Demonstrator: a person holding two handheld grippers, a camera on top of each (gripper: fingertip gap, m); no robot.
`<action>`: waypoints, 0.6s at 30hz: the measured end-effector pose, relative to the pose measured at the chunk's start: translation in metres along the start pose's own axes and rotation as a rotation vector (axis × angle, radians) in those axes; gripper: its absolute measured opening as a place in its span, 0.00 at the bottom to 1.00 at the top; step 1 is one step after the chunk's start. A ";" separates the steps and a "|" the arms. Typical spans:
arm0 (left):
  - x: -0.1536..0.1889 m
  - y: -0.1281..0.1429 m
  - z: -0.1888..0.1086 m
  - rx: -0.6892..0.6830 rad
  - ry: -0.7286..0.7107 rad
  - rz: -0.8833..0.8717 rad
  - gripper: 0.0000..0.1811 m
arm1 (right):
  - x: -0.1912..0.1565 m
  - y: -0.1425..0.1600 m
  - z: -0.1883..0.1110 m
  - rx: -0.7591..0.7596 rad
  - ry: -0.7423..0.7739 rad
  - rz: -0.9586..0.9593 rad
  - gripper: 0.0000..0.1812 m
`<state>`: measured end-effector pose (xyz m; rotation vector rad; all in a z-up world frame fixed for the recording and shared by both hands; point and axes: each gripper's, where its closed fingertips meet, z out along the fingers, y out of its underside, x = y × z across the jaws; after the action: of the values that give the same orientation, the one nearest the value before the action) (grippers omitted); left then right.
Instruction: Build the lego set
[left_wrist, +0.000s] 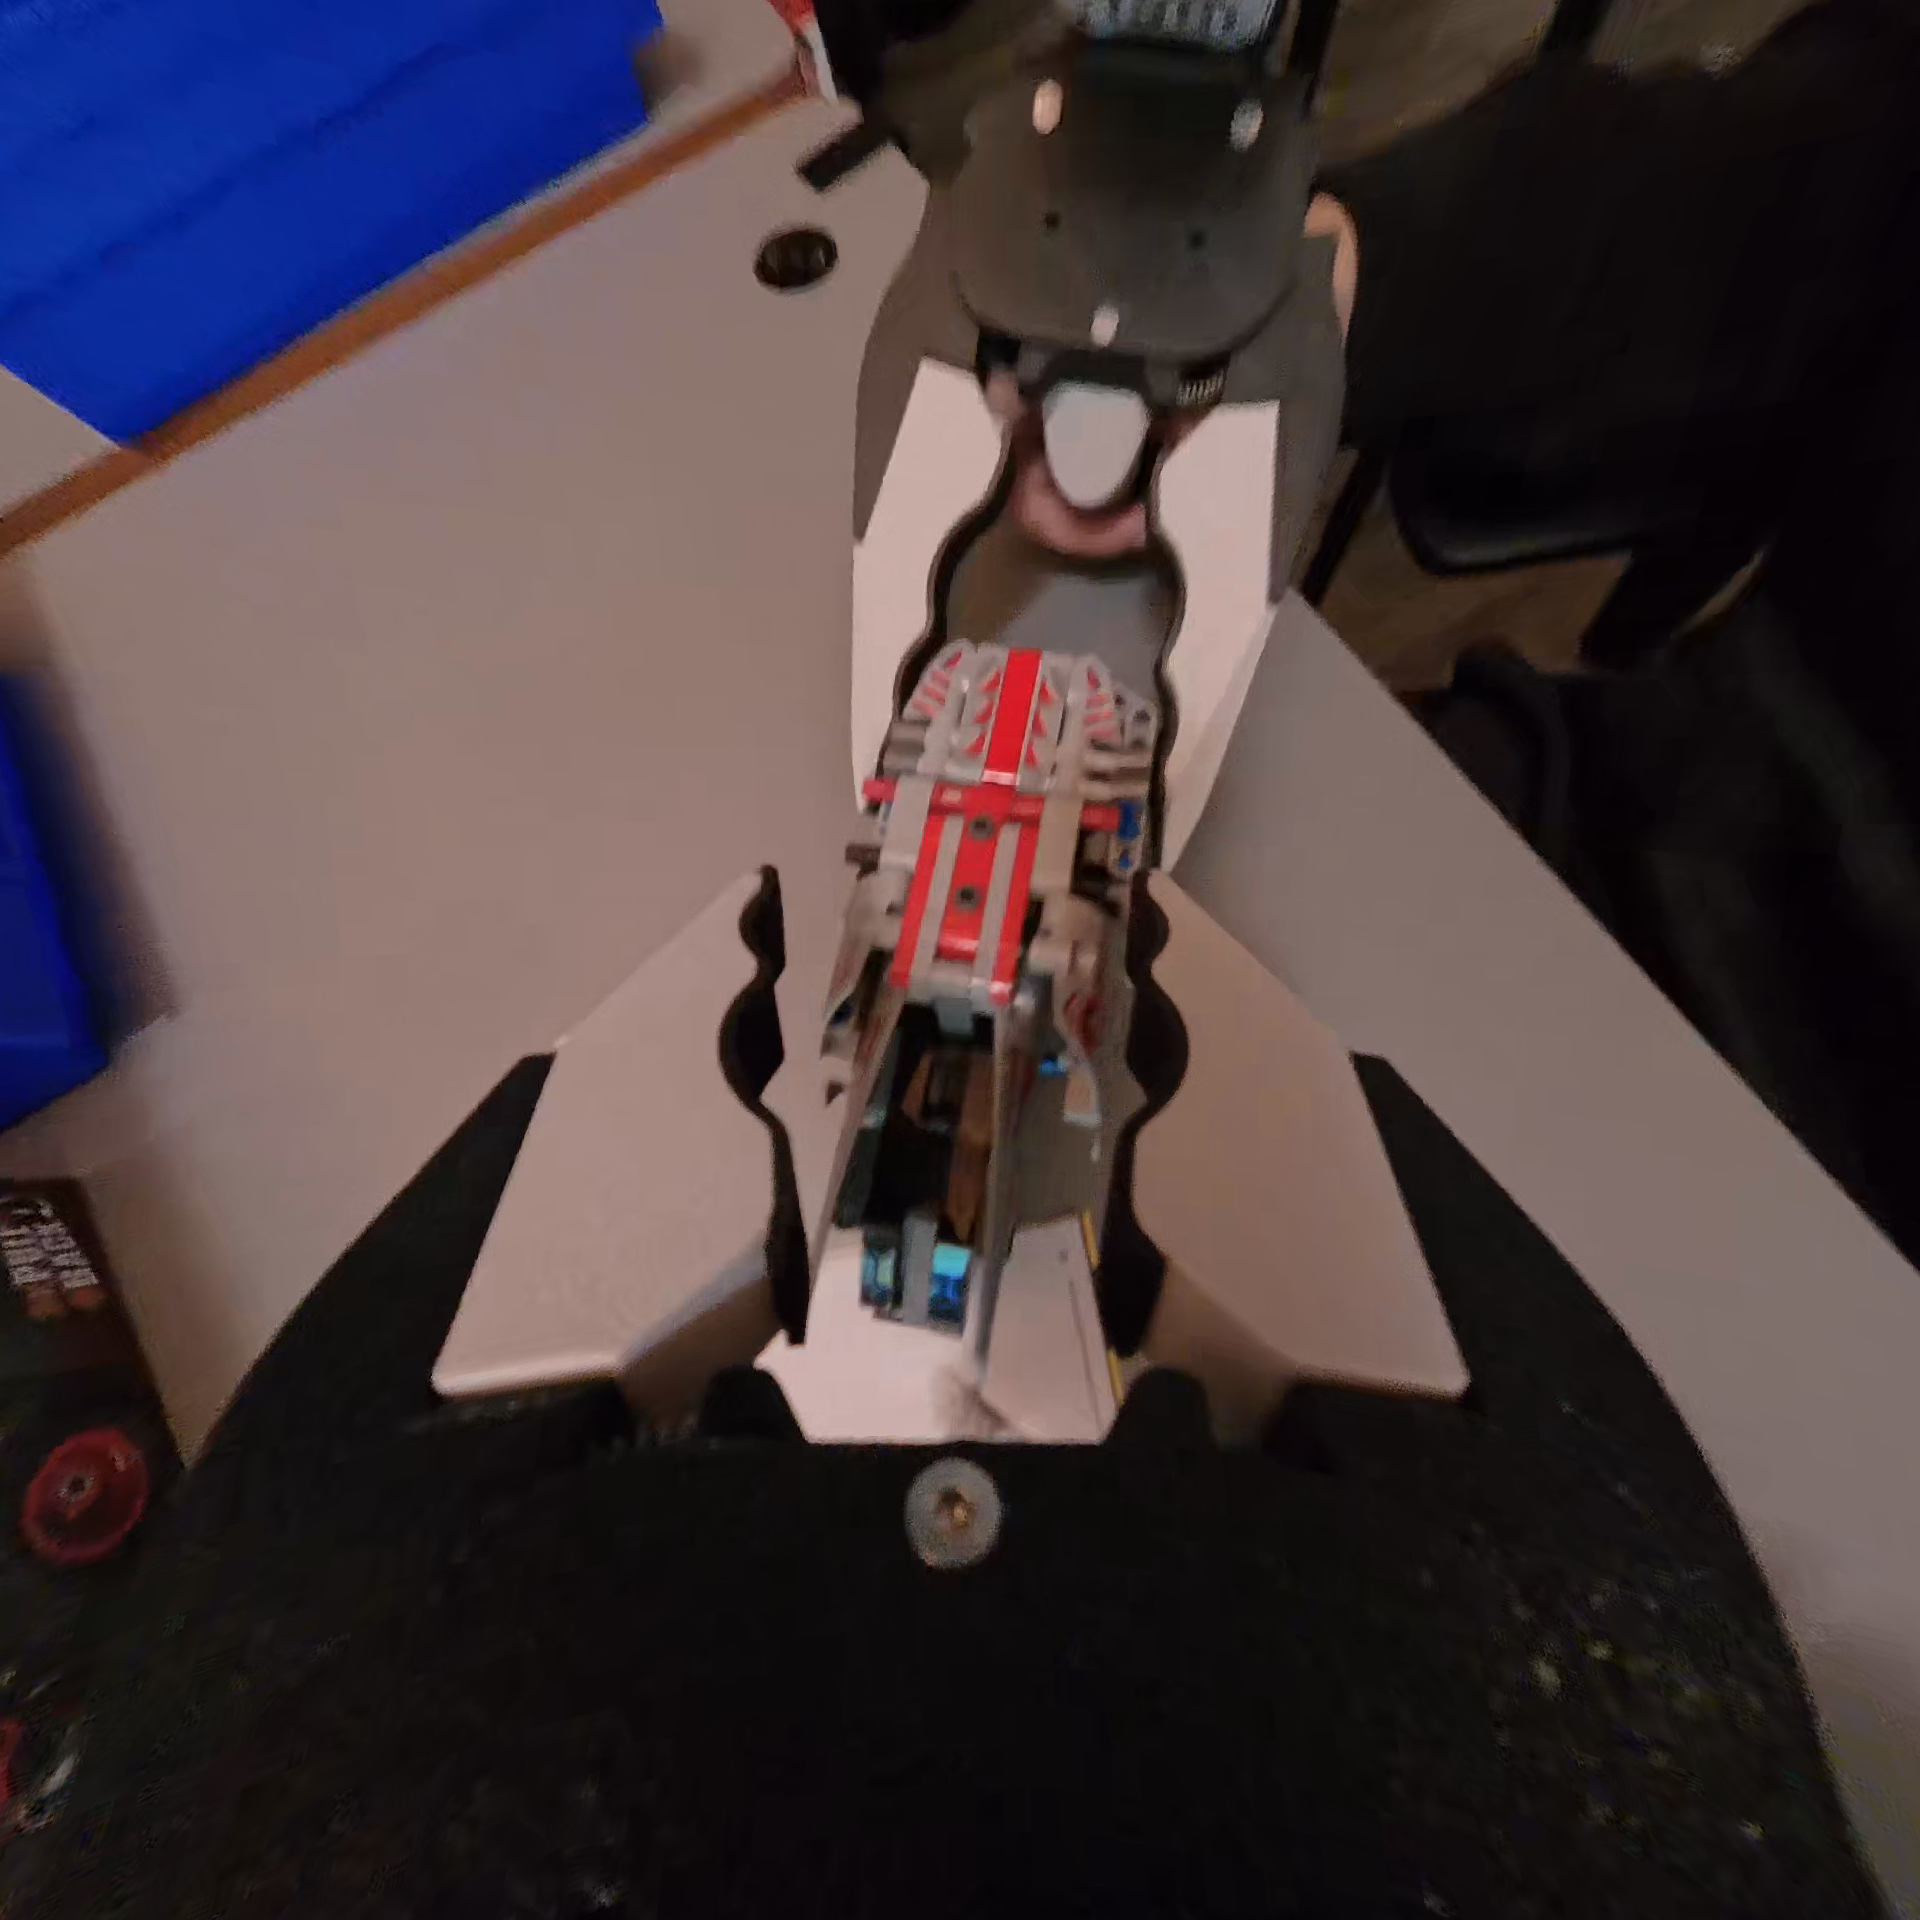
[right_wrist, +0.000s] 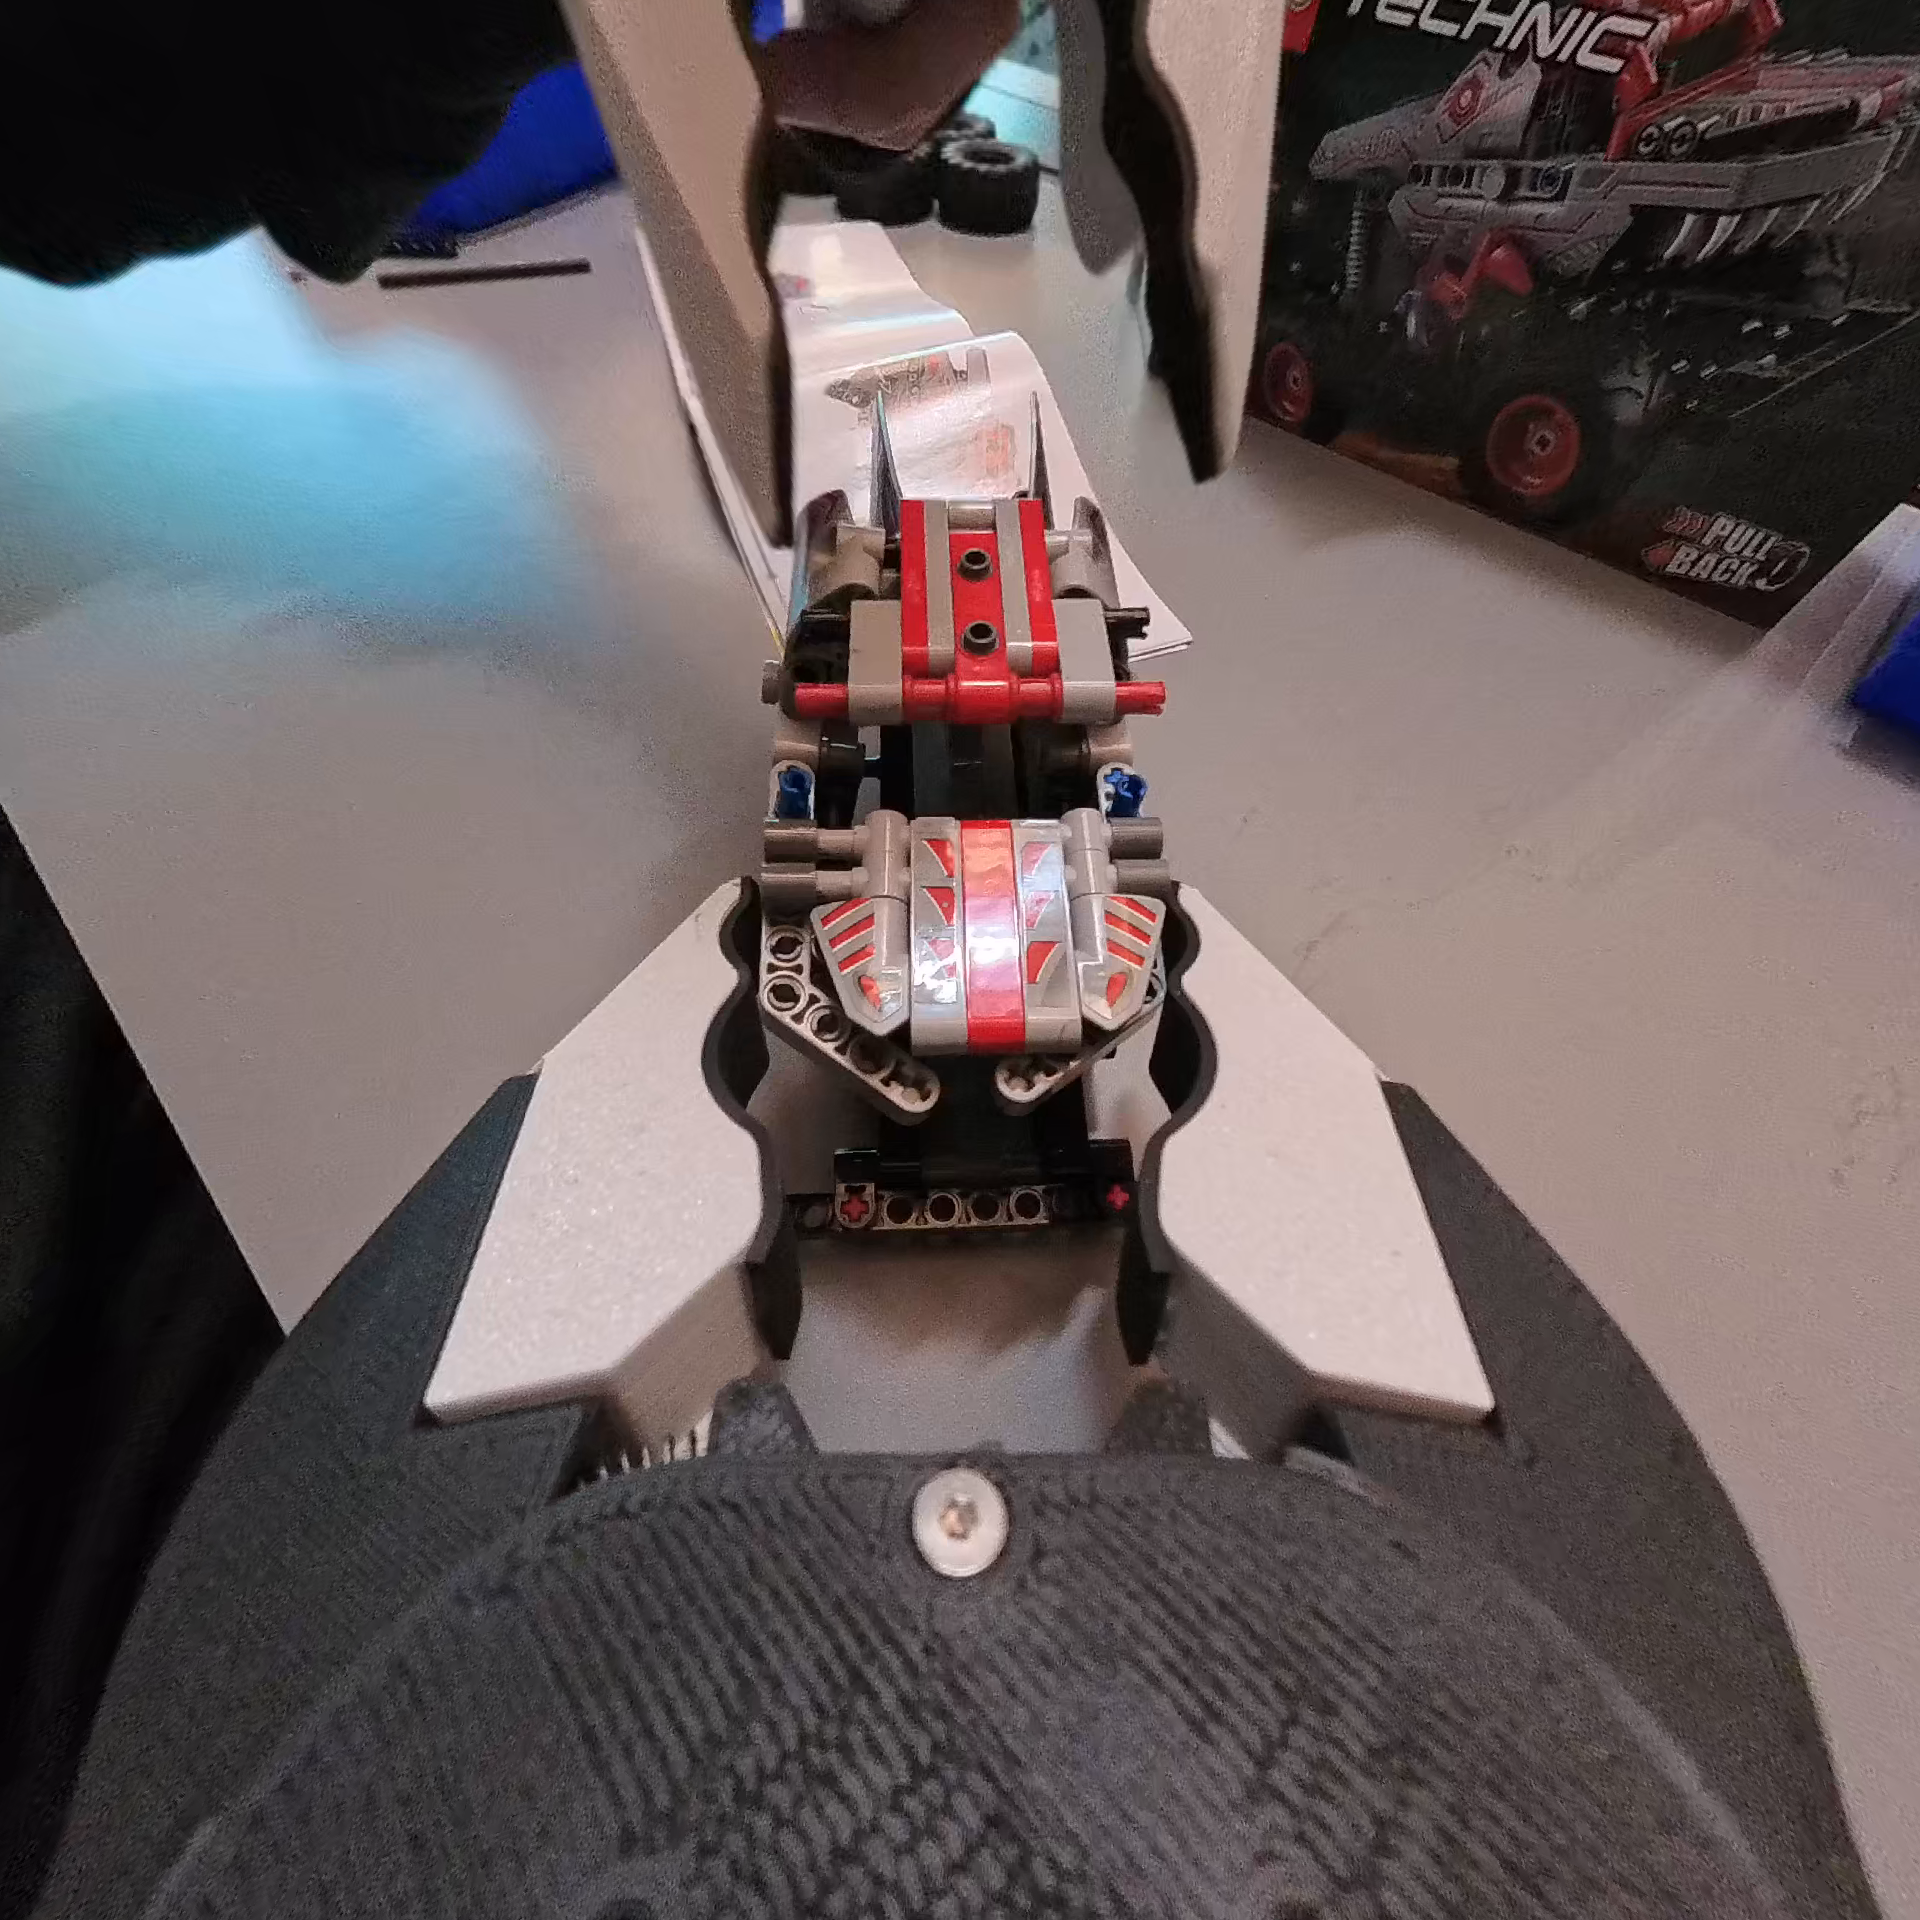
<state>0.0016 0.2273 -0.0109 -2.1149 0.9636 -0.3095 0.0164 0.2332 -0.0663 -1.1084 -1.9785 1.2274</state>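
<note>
A partly built grey, red and black lego truck body (right_wrist: 977, 623) is held over the white table (right_wrist: 312, 779). My right gripper (right_wrist: 956, 894) is shut on its front end, the fingers pressing both sides by the striped hood. My left gripper (left_wrist: 956, 883) straddles the rear of the truck (left_wrist: 977, 862) from the opposite side. In the right wrist view the left gripper (right_wrist: 992, 494) has one fingertip beside the rear corner and the other clear of it, so it looks open. The right gripper (left_wrist: 1018, 821) faces me in the left wrist view.
The set's box (right_wrist: 1558, 260) stands at the right, also showing at the lower left in the left wrist view (left_wrist: 62, 1351). Black tyres (right_wrist: 977, 177), an instruction booklet (right_wrist: 914, 353) and a thin black axle (right_wrist: 483, 272) lie beyond. Blue bins (left_wrist: 260, 156) sit left. The table edge (left_wrist: 1558, 883) runs right. Left tips to right tips: about 6 cm.
</note>
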 end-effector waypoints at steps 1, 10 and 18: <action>0.003 -0.005 0.001 0.014 -0.034 0.012 0.34 | 0.000 0.000 0.000 0.000 0.002 -0.001 0.42; 0.023 -0.008 0.036 -0.251 -0.080 0.089 0.27 | 0.000 0.000 0.000 -0.002 0.006 -0.003 0.41; 0.022 -0.008 0.038 -0.380 -0.180 0.053 0.39 | 0.001 0.000 0.000 0.000 0.007 0.006 0.41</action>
<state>0.0392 0.2358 -0.0326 -2.4026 1.0304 0.0993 0.0158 0.2345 -0.0663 -1.1185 -1.9716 1.2249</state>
